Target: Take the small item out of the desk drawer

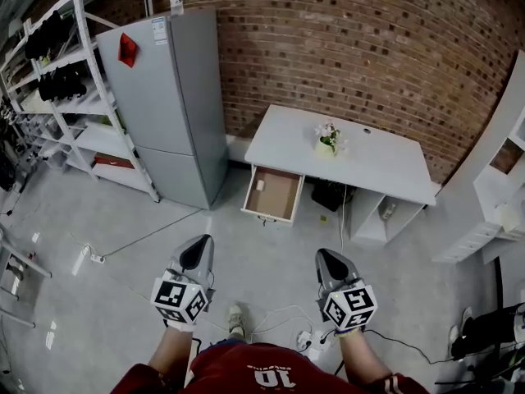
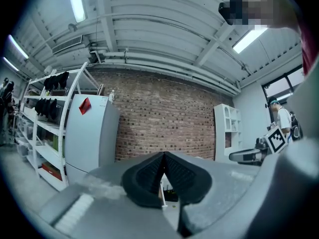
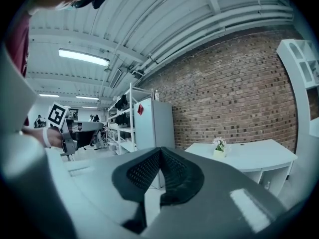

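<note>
The left gripper point(image 1: 196, 251) and the right gripper point(image 1: 331, 261) are held side by side, well short of the desk point(image 1: 369, 158), and both are pointed toward it. In the left gripper view its jaws are seen pressed together at the tips, with nothing caught between them. The same is seen of the right gripper in its own view (only a thin slit is left lower down between the ribbed pads). Each gripper is carried on a hand whose forearm is seen at the bottom of the head view.

Under the desk's end nearer the fridge point(image 1: 172, 105), the drawer point(image 1: 283, 199) is pulled fully open toward the person. The small item point(image 1: 260, 185), a pale piece, is seen lying on the drawer's brown bottom, in the corner closest to the desk on the fridge side. It is well apart from both grippers.

On the desk top, near its middle, a small flower pot point(image 1: 327, 143) is set upright. Behind the desk a brick wall point(image 1: 369, 39) is seen. The fridge is stood beside the desk, with a shelf rack point(image 1: 74, 72) beyond it. On the desk's other side a white shelving unit point(image 1: 484, 195) is placed. A cable point(image 1: 148, 235) is laid across the floor in front of the desk.
</note>
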Demonstrator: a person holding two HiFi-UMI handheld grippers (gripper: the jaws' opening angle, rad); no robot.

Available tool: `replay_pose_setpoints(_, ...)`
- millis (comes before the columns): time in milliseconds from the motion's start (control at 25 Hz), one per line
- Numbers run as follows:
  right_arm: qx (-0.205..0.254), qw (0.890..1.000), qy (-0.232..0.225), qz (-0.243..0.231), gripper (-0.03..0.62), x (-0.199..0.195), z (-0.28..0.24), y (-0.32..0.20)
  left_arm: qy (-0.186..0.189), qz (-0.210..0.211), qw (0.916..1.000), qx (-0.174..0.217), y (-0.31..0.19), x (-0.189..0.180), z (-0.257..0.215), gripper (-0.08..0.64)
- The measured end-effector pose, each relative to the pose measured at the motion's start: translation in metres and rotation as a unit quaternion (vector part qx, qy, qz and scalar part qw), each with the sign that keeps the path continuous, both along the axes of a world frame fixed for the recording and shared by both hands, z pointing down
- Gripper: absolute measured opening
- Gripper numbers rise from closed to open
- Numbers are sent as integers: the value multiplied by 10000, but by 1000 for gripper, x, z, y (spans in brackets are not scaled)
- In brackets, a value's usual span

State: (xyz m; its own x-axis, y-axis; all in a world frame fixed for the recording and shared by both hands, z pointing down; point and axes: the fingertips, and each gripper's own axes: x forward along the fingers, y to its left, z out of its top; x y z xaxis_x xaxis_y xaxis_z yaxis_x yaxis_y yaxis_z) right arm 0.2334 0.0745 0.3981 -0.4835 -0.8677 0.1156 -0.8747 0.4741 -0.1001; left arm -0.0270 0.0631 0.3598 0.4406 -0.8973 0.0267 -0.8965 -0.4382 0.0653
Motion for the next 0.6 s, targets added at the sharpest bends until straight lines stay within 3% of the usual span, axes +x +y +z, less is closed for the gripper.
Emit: replay_pose_setpoints(600, -66, 9998, 46, -197, -3, -89, -21, -160, 63, 178, 9998, -29, -157, -65, 2, 3)
